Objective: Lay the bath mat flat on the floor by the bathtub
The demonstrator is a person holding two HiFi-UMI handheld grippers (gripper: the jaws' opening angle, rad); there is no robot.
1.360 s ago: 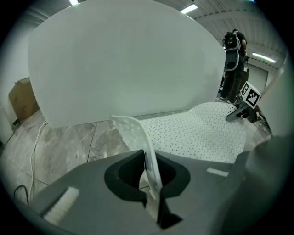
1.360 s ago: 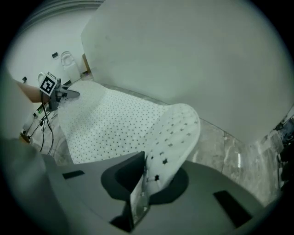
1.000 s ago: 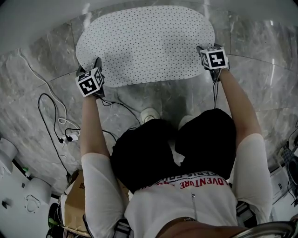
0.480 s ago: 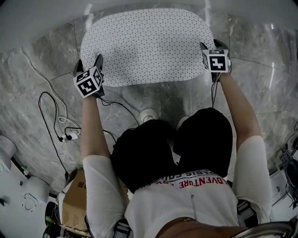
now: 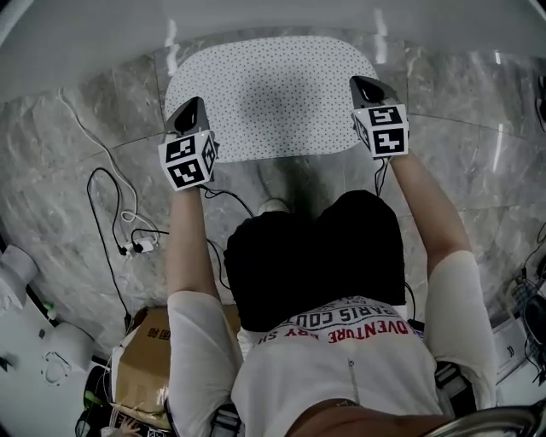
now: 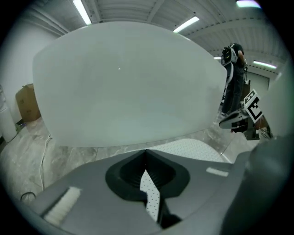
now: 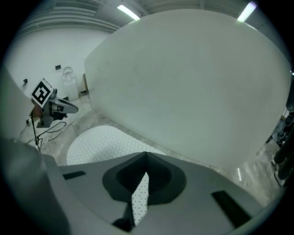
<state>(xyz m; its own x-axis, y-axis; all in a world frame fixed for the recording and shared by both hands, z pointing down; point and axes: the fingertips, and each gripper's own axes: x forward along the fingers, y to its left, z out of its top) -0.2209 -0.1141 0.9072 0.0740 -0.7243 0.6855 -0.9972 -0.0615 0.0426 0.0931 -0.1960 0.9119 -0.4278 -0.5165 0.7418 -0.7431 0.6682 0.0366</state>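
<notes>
Two pairs of jaws have just closed together, empty: the left hand-held gripper (image 5: 189,109) and right hand-held gripper (image 5: 365,85) hover over the near corners of the mat (image 5: 273,94). White, oval, thin and dotted with small holes, it lies flat on the grey marble floor (image 5: 85,136) beside the smooth bathtub (image 5: 256,17). Its long axis runs left to right, equally near both.
</notes>
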